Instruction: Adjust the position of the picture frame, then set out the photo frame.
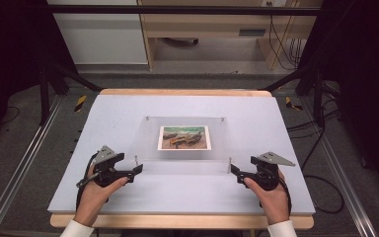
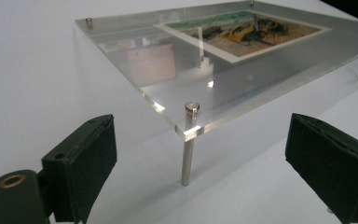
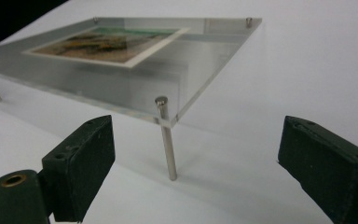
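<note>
A clear acrylic plate (image 1: 150, 143) stands raised on thin metal pins at its corners, in the middle of the white table. A small landscape picture (image 1: 184, 138) lies flat at its centre. My left gripper (image 1: 139, 169) is open just short of the near-left corner pin (image 1: 136, 159), with nothing gripped. In the left gripper view the pin (image 2: 187, 144) stands between the wide jaws, untouched, under the plate's corner (image 2: 223, 88). My right gripper (image 1: 234, 170) is open beside the near-right pin (image 1: 229, 160). In the right gripper view that pin (image 3: 168, 140) stands free between the jaws.
The white tabletop (image 1: 177, 192) has a wooden front edge (image 1: 177, 220) close to the person's sleeves. Metal rails (image 1: 15, 173) run along both sides, with dark frame struts and floor cables (image 1: 321, 182) beyond. A wooden cabinet stands behind the table.
</note>
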{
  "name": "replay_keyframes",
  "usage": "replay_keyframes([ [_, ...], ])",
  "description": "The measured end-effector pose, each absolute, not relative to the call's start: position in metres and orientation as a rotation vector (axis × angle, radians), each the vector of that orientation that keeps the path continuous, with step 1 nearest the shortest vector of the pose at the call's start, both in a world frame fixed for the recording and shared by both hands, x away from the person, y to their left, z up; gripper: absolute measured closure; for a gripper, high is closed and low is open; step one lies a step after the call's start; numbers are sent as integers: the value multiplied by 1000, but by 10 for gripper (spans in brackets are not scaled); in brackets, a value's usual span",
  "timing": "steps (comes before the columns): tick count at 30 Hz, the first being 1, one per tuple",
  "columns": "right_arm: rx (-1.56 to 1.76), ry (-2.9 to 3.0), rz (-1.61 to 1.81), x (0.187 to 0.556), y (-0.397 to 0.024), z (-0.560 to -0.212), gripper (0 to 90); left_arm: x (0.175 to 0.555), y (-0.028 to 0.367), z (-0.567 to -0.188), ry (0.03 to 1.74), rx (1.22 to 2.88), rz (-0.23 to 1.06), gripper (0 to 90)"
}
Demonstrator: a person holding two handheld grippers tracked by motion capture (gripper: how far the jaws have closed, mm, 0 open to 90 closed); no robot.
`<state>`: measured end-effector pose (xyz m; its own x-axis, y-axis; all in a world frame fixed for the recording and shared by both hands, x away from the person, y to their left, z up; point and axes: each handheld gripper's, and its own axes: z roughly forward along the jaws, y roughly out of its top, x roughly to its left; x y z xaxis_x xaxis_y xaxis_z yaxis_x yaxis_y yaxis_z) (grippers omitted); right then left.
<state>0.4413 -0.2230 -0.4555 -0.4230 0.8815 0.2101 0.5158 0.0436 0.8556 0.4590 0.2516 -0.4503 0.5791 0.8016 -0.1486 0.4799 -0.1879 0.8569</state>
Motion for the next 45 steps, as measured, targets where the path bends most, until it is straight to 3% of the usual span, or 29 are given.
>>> replay_keyframes([
  [17,1383,1893,1349,442,-224,-441,106,462,256,-432,1068,1808,418,87],
  [30,1330,2000,1297,471,-205,-432,112,495,241,-423,1080,1859,391,105],
  [33,1337,2007,1300,478,-205,-430,140,499,238,-425,1082,1858,387,126],
  [38,1355,2029,1324,491,-203,-437,262,498,235,-433,1104,1823,408,180],
  [45,1388,2067,1304,494,-196,-441,294,503,234,-440,1129,1814,397,240],
])
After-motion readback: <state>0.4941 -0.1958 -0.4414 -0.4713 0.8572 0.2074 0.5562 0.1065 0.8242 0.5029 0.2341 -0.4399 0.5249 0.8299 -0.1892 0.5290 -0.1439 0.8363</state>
